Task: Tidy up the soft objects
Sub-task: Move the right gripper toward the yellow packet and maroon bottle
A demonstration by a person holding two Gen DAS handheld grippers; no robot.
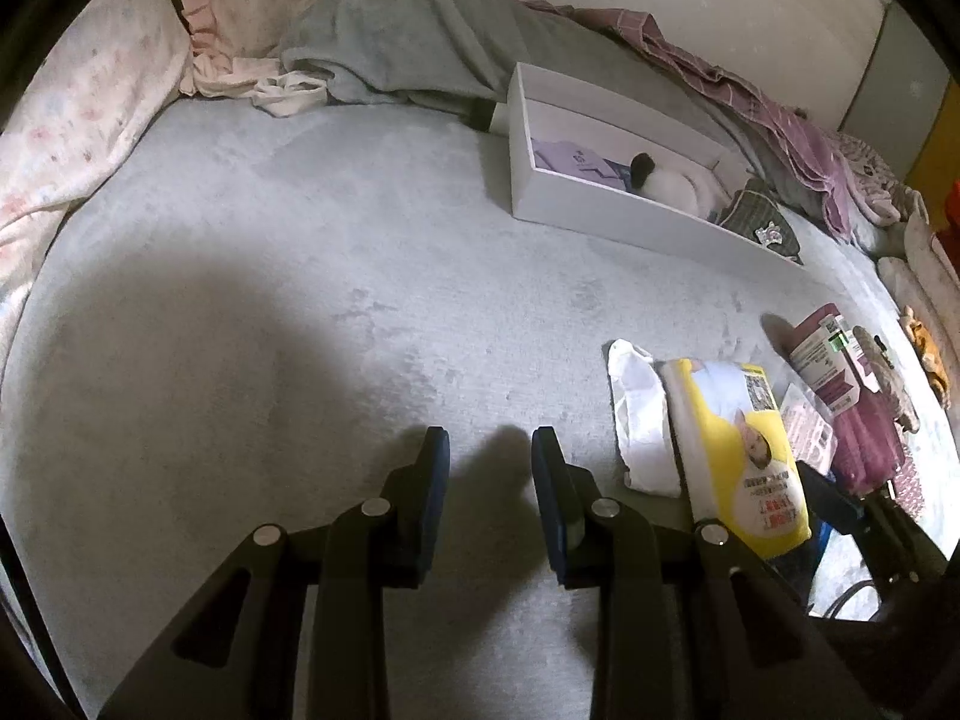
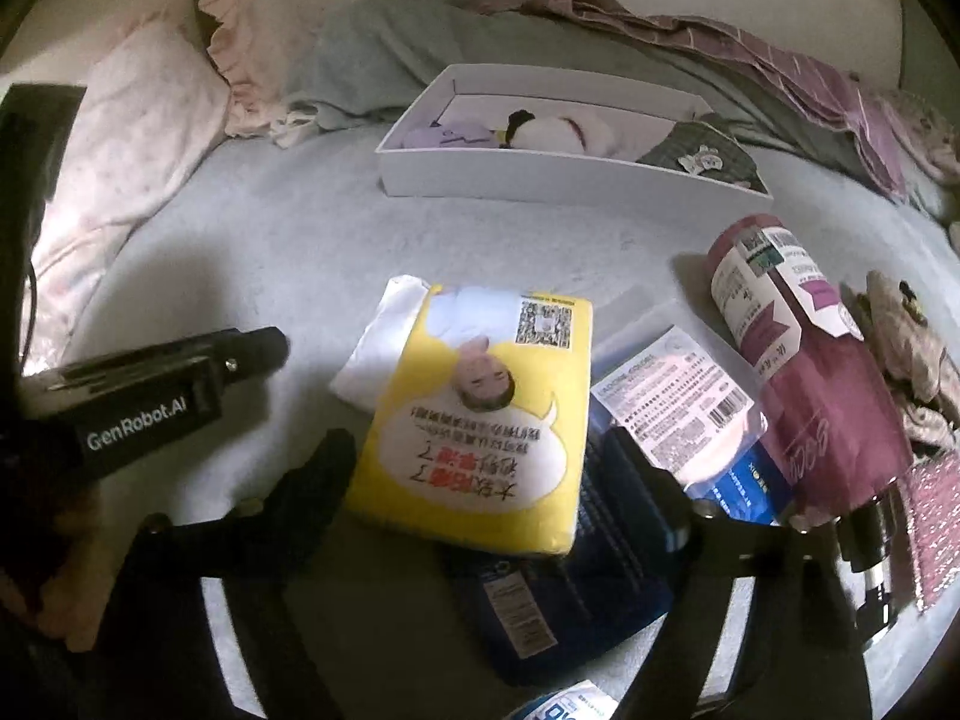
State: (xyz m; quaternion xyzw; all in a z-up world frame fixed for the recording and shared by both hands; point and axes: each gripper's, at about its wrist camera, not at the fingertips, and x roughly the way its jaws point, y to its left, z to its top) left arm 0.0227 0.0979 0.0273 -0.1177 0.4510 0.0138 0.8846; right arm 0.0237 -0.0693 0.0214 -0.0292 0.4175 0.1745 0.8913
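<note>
Straddles the yellow pillow-like pack [image 2: 474,414] with the right gripper [image 2: 486,462], well in front of the white box [image 2: 570,180]: tongs spread wide to either side, pads not visibly pressing on it. Keeps the left gripper [image 1: 489,450] idle over bare grey bedcover [image 1: 300,300], also in front of the box and off to its left, tongs a little apart with nothing between. Risks catching the blue packet [image 2: 540,600] beneath the pack, since the right-hand finger sits over it rather than beside the yellow edge; could lift both, or drag the crinkly clear-sleeved packet [image 2: 678,408] along. Might also squash the puffy, smooth-skinned pack until it slips out sideways. Could snag the folded white cloth [image 2: 384,336] tucked under the corner nearer the box. Looks short of room inside the box: rigid, shallow, already holding a fluffy panda plush [image 2: 540,132] and a lilac fabric piece. Leaves the slick maroon roll [image 2: 828,396] free to tumble if nudged.
</note>
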